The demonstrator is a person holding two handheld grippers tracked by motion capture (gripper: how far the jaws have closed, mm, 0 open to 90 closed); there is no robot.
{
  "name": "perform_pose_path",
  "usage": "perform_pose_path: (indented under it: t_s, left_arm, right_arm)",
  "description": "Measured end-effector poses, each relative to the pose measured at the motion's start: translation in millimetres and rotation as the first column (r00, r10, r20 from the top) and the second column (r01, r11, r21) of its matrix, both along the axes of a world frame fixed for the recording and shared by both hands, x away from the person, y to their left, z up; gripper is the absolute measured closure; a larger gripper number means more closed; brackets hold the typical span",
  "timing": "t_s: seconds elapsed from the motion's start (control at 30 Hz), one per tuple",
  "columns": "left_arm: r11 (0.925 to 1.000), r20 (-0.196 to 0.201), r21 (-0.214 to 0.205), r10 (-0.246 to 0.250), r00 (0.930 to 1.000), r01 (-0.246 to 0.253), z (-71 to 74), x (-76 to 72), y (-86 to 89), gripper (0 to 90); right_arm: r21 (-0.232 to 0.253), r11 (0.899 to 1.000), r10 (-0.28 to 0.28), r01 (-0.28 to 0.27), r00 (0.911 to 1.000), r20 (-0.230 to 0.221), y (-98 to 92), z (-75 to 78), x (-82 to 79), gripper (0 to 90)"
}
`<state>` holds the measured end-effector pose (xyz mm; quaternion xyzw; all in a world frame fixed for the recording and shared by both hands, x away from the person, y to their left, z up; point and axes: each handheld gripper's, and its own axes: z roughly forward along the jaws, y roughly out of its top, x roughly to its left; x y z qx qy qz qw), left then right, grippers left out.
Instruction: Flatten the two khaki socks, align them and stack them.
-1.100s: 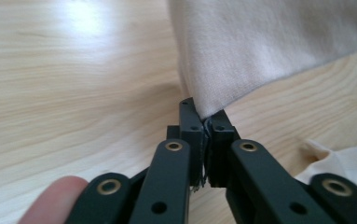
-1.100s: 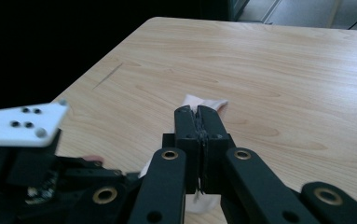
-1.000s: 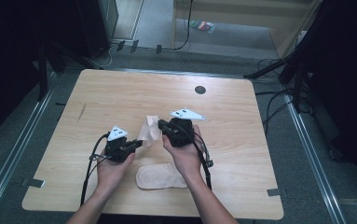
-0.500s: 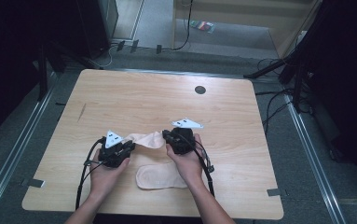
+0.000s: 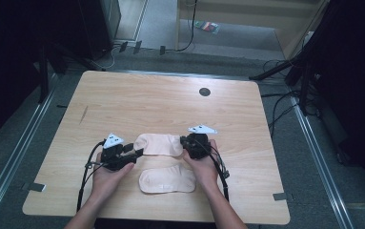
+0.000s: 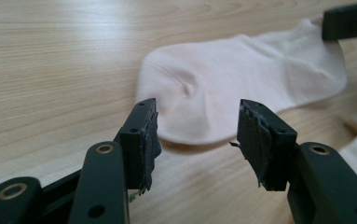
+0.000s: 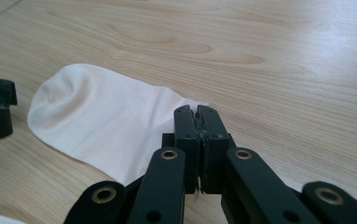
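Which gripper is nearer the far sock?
Right. The right gripper is shut on the far sock's edge; the left gripper, jaws just opened, sits just off its other end.

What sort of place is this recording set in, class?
Probably a lab or recording studio: a lone wooden table on grey floor, dark curtains at the sides, loose cables trailing beside it.
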<state>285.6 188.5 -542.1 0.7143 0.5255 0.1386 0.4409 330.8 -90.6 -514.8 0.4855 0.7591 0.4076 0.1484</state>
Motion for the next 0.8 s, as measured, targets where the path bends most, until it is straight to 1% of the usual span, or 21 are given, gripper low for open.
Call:
perform_pose_path:
  t_s: [0.03,0.17,0.23,0.3,0.37,0.43,0.47,0.5,0.53,0.57,0.6,0.7,0.8]
  left_arm:
    - [1.0,-0.002,0.001,0.007,1.0,-0.007,0.4,1.9,0.9,48.5]
    - [0.9975,-0.016,-0.006,0.07,0.9974,-0.07,1.6,12.9,4.0,48.3]
    - [0.9956,-0.028,-0.022,0.09,0.9955,-0.091,0.9,17.4,6.2,48.4]
    - [0.9953,-0.042,-0.027,0.092,0.9949,-0.093,-0.3,20.9,8.0,49.1]
    - [0.9955,-0.06,-0.028,0.089,0.9943,-0.09,-2.4,24.4,8.1,49.7]
    - [0.9949,-0.068,-0.044,0.087,0.9939,-0.09,-4.2,26.0,7.7,50.2]
    - [0.9949,-0.069,-0.043,0.088,0.9938,-0.091,-5.2,27.0,7.9,50.6]
    - [0.9947,-0.073,-0.045,0.088,0.9934,-0.092,-5.7,27.5,8.3,50.6]
    - [0.9936,-0.079,-0.054,0.094,0.9924,-0.099,-6.6,28.4,8.5,51.0]
    - [0.9938,-0.081,-0.053,0.093,0.9923,-0.098,-7.1,29.0,9.2,51.0]
    - [0.9925,-0.084,-0.06,0.102,0.9912,-0.107,-7.6,29.8,9.4,51.0]
    - [0.9916,-0.082,-0.068,0.104,0.9912,-0.11,-7.6,30.3,8.9,52.3]
    - [0.993,-0.086,-0.055,0.1,0.9913,-0.105,-8.3,30.8,7.7,54.4]
  right_arm:
    - [-0.001,1.0,-0.001,0.001,1.0,0.004,-1.8,-1.8,1.4,88.7]
    - [-0.016,1.0,0.002,-0.002,1.0,0.004,-5.9,-6.4,3.7,86.5]
    - [-0.014,1.0,-0.009,0.009,1.0,0.002,-9.0,-8.1,4.4,83.4]
    - [0.0,1.0,-0.026,0.026,0.9996,-0.002,-13.2,-8.9,4.9,79.6]
    - [0.019,0.999,-0.045,0.045,0.999,-0.006,-17.4,-9.0,6.1,78.6]
    - [0.026,0.998,-0.051,0.052,0.9987,-0.006,-20.1,-9.3,8.1,75.6]
    - [0.042,0.997,-0.06,0.06,0.9982,-0.002,-21.0,-8.9,9.6,73.4]
    - [0.042,0.997,-0.06,0.06,0.9982,-0.002,-21.0,-8.9,9.6,73.4]
    - [0.054,0.997,-0.054,0.054,0.9986,-0.002,-19.1,-9.0,11.5,69.8]
    - [0.054,0.997,-0.054,0.054,0.9986,-0.002,-19.1,-9.0,11.5,69.8]
    - [0.054,0.998,-0.045,0.045,0.999,-0.007,-17.9,-9.4,12.2,68.7]
    - [0.037,0.999,-0.013,0.014,0.9998,-0.014,-10.2,-14.0,14.8,67.6]
    - [0.013,1.0,-0.001,0.001,0.9999,-0.014,-5.5,-17.3,15.3,68.0]
